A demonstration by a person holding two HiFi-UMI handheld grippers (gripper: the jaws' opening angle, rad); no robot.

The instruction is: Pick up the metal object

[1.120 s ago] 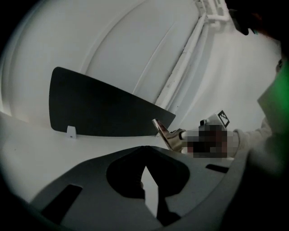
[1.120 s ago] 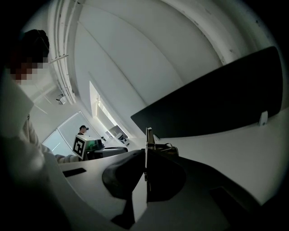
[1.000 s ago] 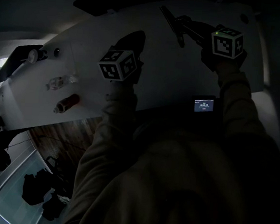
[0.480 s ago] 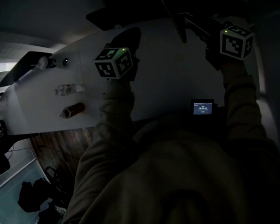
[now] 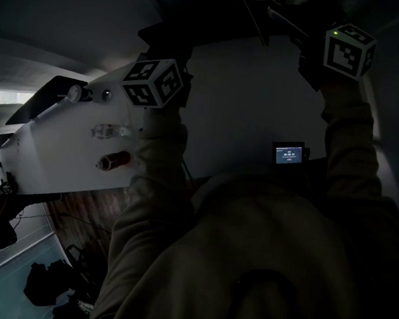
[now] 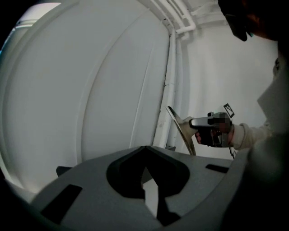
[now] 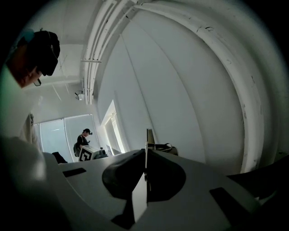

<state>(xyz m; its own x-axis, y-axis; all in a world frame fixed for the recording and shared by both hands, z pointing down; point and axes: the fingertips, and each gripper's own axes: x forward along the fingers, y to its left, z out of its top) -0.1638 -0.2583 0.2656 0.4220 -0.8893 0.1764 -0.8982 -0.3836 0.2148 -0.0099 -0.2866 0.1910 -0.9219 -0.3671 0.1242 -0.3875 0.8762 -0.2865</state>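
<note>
The head view is very dark. My right gripper is raised at the top right, shut on the metal object, a thin curved blade with a handle. In the left gripper view the same metal object hangs in the air before a white wall, with the right gripper clamped on its handle. In the right gripper view the blade stands edge-on between the closed jaws. My left gripper is held up at the centre left, its jaws together and empty.
The white table lies at the left with a clear bottle, a reddish can and a round knob. A small lit screen glows by my chest. A person stands far off.
Both grippers have risen toward the top of the head view, and the metal object has gone up with the right one. The table has slid to the left in view.
</note>
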